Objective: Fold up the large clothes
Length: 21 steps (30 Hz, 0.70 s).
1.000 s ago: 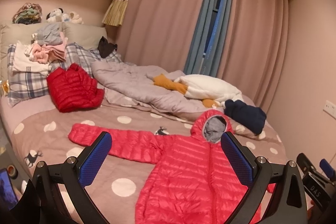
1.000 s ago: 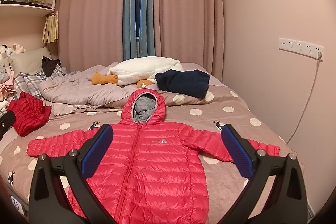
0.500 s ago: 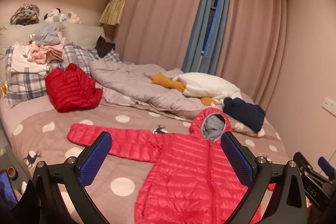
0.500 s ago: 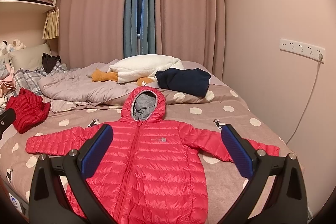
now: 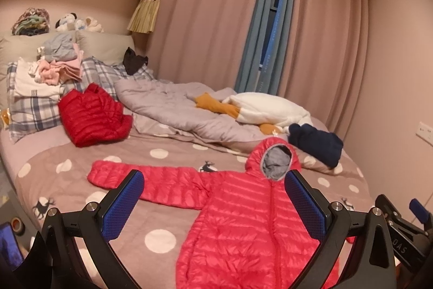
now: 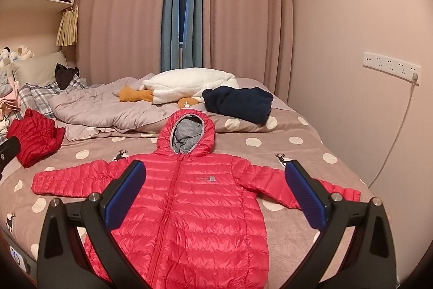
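Pillows [image 5: 32,104] in plaid sit at the far left of the bed [image 6: 305,142], with a stack of folded clothes [image 5: 58,67] on top. Just right of them lies a crumpled dark red jacket [image 5: 93,115]. A grey duvet [image 5: 173,110] is bunched across the far middle, and a white plush [image 6: 189,84] rests on it beside a navy garment [image 6: 239,103]. Near me, the red hooded jacket [image 6: 194,202] lies flat, front up and zipped, sleeves spread left and right, hood pointing away. My left gripper [image 5: 213,203] hangs over its left sleeve and chest, jaws wide apart, holding nothing. My right gripper [image 6: 215,194] hovers above its chest, also spread wide and empty.
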Each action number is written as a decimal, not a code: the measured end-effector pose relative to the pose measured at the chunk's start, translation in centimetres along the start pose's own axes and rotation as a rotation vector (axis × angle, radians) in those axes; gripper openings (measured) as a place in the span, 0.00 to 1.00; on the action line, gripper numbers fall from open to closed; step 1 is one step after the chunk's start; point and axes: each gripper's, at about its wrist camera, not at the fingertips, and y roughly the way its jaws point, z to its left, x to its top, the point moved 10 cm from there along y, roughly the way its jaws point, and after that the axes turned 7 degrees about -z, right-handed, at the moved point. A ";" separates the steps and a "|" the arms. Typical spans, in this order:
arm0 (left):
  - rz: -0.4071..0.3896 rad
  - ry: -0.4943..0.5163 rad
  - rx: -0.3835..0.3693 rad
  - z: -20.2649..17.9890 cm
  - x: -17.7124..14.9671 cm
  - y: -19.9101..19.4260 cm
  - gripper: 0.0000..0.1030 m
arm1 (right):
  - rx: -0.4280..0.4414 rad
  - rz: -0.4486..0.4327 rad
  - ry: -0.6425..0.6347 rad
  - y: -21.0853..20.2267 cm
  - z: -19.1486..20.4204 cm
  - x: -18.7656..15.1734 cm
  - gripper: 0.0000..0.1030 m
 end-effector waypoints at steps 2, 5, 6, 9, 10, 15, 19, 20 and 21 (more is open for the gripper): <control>0.001 -0.009 -0.002 0.1 0.1 0.0 0.99 | 0.001 0.001 0.000 0.0 0.0 0.0 1.00; 0.003 -0.012 0.007 0.3 0.2 0.1 0.99 | -0.002 -0.001 0.003 0.1 0.1 0.1 1.00; 0.002 -0.010 0.012 0.4 0.2 0.2 0.99 | -0.004 -0.001 0.003 0.1 0.1 0.1 1.00; 0.003 -0.004 0.027 0.4 0.2 0.4 0.99 | -0.012 -0.001 0.007 0.1 -0.2 0.2 1.00; 0.005 -0.002 0.028 0.4 0.1 0.5 0.99 | -0.015 -0.001 0.011 0.2 -0.3 0.2 1.00; 0.013 0.003 0.043 0.8 0.1 0.7 0.99 | -0.030 0.007 0.019 0.4 -0.8 0.2 1.00; 0.009 -0.004 0.051 1.0 0.2 0.5 0.99 | -0.045 0.005 0.031 0.3 -1.4 0.2 1.00; 0.009 -0.005 0.050 1.0 0.2 0.6 0.99 | -0.050 0.005 0.028 0.3 -1.5 0.2 1.00; 0.009 -0.010 0.050 1.0 0.2 0.6 0.99 | -0.054 0.007 0.026 0.2 -1.6 0.2 1.00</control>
